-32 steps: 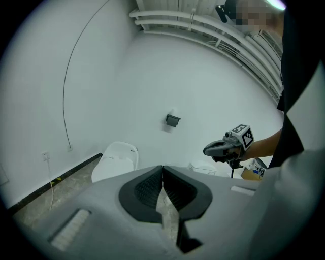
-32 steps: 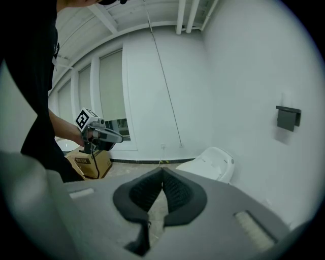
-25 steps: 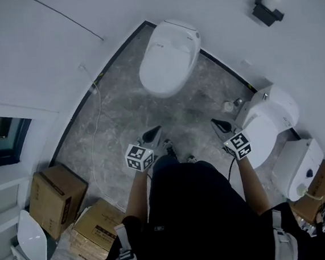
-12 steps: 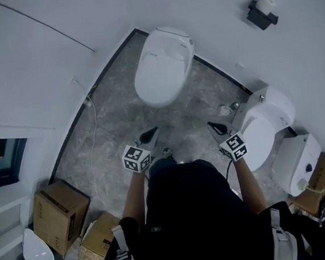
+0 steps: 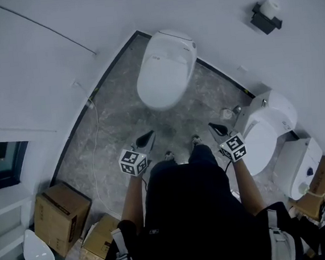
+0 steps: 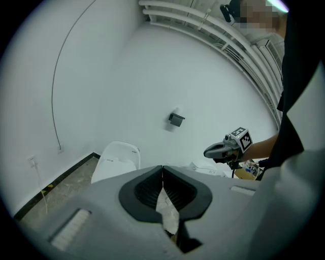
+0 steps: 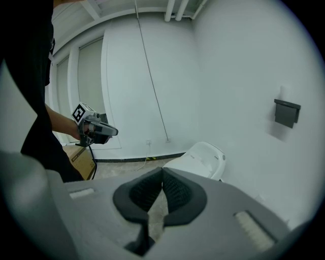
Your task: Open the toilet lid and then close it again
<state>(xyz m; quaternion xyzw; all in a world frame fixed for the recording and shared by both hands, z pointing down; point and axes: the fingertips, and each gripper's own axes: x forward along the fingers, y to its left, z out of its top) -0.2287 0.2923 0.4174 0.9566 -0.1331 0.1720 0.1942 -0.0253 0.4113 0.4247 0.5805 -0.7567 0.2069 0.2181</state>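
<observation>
The white toilet (image 5: 165, 69) stands against the far wall with its lid down. It also shows in the left gripper view as the toilet (image 6: 119, 160) and in the right gripper view as the toilet (image 7: 200, 157). My left gripper (image 5: 150, 135) and right gripper (image 5: 212, 126) hang side by side over the grey floor, short of the bowl's front and apart from it. Both are shut with nothing between the jaws. The left gripper's dark pads (image 6: 175, 190) meet at the tips, and so do the right gripper's pads (image 7: 177, 193).
A second toilet (image 5: 268, 125) and another white fixture (image 5: 300, 165) stand at the right wall. Cardboard boxes (image 5: 59, 213) and a loose toilet seat (image 5: 37, 256) sit at the lower left. A cable (image 5: 97, 133) runs along the left wall. A paper holder (image 5: 266, 16) hangs on the far wall.
Both grippers have come a little nearer the toilet's front as the person steps forward; a foot now shows between them. Both stay shut.
</observation>
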